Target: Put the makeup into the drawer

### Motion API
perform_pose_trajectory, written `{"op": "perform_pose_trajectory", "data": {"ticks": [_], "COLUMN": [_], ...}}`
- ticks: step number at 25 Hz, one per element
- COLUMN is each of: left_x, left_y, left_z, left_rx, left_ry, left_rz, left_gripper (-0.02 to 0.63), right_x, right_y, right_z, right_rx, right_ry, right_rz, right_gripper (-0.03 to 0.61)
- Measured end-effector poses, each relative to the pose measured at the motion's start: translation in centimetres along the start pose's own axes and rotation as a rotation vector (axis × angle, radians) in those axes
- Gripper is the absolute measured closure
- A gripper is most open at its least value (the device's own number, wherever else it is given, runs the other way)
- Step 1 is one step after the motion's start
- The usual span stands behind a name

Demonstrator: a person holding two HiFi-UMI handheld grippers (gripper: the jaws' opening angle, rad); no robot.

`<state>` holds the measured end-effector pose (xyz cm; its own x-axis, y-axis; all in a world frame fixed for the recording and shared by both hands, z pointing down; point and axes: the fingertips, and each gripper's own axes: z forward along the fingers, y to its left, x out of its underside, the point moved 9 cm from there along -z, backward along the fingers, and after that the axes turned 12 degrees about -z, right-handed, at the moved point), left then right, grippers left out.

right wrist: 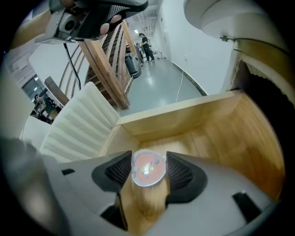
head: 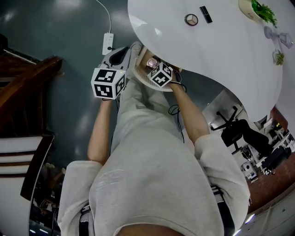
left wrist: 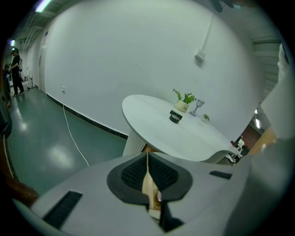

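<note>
Inside the open drawer [right wrist: 221, 133], the right hand-held gripper [right wrist: 148, 159] pinches a round makeup compact [right wrist: 148, 170]; beside the drawer, the left hand-held gripper [left wrist: 147, 161] is pressed together.

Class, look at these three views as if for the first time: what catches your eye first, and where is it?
The right gripper is clamped on a round pink compact, held over the open wooden drawer that sticks out from under the table. On the white table, a second round compact and a black makeup stick lie side by side, with neither gripper near them.
</note>
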<state>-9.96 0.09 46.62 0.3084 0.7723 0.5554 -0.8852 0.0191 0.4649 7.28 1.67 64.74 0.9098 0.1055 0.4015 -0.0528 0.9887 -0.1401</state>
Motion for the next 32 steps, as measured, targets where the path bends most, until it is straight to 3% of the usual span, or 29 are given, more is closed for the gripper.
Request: {"op": "perform_pose_trajectory", "data": {"ticks": [9,18,21,32], "left_x": [-0.8,-0.2,-0.1,-0.6], "left_y": [-0.5,0.1,0.4,-0.7], "left_z": [-0.7,0.1,0.0,-0.2], "left_rx": [0.010,0.004,0.003,0.023], "left_ry": [-0.002,0.008,0.008,-0.004], "left_rz": [0.002,0.000,0.001,0.020], "left_gripper": [0.597,0.597,0.597,0.597], "right_x": [-0.8,0.8,0.6,-2.0], "right_y": [-0.8,-1.1,-1.0,-0.1], "right_z": [0.6,2.7,2.8,-1.0], "right_rx": [0.012,-0.001,-0.023,0.028], "right_ry": [0.021,0.040,0.012,-0.158], "right_rz": [0.025,0.063,0.088,0.005], "right_gripper": [0.345,0.342,0.290,0.318]}}
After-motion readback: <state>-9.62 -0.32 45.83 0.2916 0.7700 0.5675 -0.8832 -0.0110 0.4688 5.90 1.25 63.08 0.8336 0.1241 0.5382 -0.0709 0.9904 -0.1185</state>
